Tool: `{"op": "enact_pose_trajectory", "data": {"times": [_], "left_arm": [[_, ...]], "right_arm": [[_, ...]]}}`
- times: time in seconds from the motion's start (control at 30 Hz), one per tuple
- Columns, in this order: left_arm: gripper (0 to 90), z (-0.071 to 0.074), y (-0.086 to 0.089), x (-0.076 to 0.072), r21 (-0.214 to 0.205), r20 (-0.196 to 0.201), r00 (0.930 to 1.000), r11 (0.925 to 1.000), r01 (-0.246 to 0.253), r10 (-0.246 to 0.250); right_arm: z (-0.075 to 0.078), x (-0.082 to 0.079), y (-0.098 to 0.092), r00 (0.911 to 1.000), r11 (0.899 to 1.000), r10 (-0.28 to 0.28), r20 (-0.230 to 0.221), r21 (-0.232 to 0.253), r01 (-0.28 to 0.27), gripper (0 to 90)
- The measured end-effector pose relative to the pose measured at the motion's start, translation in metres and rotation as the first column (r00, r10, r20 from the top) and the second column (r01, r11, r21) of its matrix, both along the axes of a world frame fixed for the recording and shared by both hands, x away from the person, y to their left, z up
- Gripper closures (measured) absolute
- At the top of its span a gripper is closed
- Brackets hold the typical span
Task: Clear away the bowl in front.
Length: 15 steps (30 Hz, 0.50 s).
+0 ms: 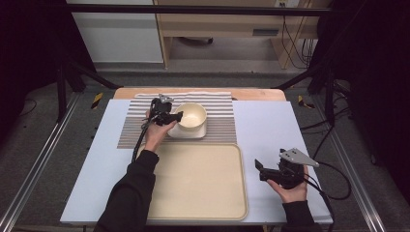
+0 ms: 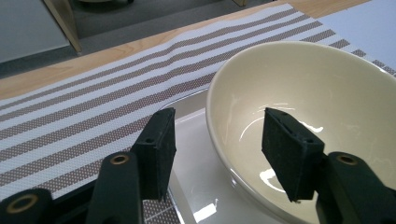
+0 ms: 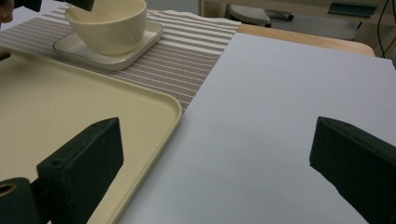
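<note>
A cream bowl (image 1: 192,115) stands upright and empty, glossy inside, on a shallow square plate (image 1: 199,133) of the same cream colour. Both sit on the striped mat at the far middle of the bench, just beyond the far edge of the large tray

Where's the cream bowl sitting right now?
In the high view the cream bowl sits on a square plate on the striped placemat, just beyond the tray, with the left gripper at its rim.
</note>
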<state>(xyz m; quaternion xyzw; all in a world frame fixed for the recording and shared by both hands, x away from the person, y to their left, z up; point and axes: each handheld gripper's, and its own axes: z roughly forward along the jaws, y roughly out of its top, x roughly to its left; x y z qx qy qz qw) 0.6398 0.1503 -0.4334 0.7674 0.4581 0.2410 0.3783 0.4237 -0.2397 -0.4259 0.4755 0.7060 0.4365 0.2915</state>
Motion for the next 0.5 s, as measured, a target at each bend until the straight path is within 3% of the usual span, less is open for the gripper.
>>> {"op": "enact_pose_trajectory", "data": {"times": [0.27,0.4,0.5], "left_arm": [[56.5,-0.011,-0.004,0.006,0.020,-0.061,0.9981,0.9998,-0.006,0.008],[59.3,-0.013,-0.006,0.009,-0.006,-0.092,0.9956,0.9999,-0.016,0.015],[64.4,-0.013,-0.009,0.011,0.011,-0.118,0.9929,0.9999,-0.013,0.014]], "right_arm": [[0.000,0.000,0.000,1.0000,1.000,0.000,-0.002,0.003,0.001,3.1],[-0.001,0.001,0.000,1.0000,1.000,0.001,-0.005,0.001,-0.001,3.1],[-0.001,0.001,0.000,1.0000,1.000,0.000,-0.006,-0.001,0.000,3.1]]}}
